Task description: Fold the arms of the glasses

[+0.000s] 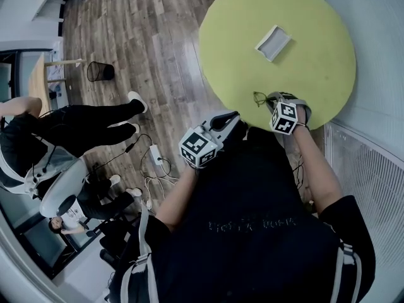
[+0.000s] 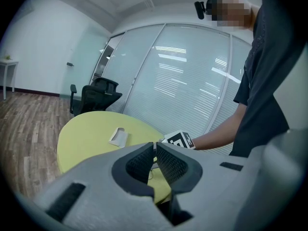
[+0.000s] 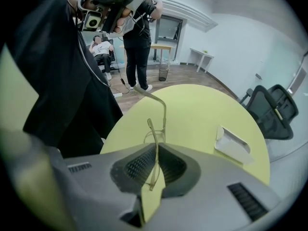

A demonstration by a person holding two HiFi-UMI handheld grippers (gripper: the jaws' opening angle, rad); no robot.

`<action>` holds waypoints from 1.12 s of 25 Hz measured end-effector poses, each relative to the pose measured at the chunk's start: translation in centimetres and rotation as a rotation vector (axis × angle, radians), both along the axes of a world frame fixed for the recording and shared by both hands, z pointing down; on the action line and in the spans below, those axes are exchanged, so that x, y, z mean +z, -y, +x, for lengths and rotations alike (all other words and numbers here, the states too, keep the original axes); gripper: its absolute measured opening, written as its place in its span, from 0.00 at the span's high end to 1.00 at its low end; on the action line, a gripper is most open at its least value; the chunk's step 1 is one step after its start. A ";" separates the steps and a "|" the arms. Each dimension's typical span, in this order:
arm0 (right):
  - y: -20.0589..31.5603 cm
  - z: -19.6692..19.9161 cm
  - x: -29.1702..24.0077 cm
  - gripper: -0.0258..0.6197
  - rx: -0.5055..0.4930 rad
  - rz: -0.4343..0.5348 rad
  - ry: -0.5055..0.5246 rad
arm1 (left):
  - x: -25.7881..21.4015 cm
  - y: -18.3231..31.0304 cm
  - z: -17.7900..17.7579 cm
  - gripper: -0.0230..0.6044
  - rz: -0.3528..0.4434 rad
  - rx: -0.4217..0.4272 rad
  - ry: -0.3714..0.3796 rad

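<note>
Glasses (image 3: 155,134) are being steadied for folding, right gripper (image 3: 157,153) jaws clamping one arm at the surface (image 3: 202,109) edge; left gripper (image 2: 154,148) idling clenched, empty.

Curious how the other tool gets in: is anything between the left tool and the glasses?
Nothing visible does. The left tool, shut and empty, has only open air between it and the glasses, which the right tool grips at the table edge.

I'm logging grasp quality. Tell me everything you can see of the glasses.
The glasses are a thin, yellowish wire frame, both arms unfolded. One arm is clamped in the right gripper; the other juts free. They are at the near edge of the yellow-green table; contact with it is unclear.
</note>
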State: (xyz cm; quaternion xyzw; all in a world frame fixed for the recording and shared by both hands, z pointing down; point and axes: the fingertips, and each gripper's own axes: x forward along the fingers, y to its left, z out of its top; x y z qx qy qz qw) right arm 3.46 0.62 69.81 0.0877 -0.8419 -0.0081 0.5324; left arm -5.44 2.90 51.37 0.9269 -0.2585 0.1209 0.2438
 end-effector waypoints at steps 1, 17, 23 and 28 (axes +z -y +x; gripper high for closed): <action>0.0 -0.2 0.2 0.91 -0.002 -0.005 0.000 | 0.1 0.0 -0.1 0.91 -0.002 -0.003 0.000; 0.5 -2.4 3.2 0.91 -0.050 -0.053 -0.033 | 0.0 0.2 -1.7 0.91 -0.019 -0.042 -0.002; 0.4 -2.1 3.7 0.91 -0.061 -0.065 -0.043 | 0.0 0.0 -1.5 0.91 -0.022 -0.042 0.001; 0.1 -2.0 4.3 0.91 -0.060 -0.073 -0.050 | 0.2 -0.3 -1.6 0.91 -0.026 -0.042 0.003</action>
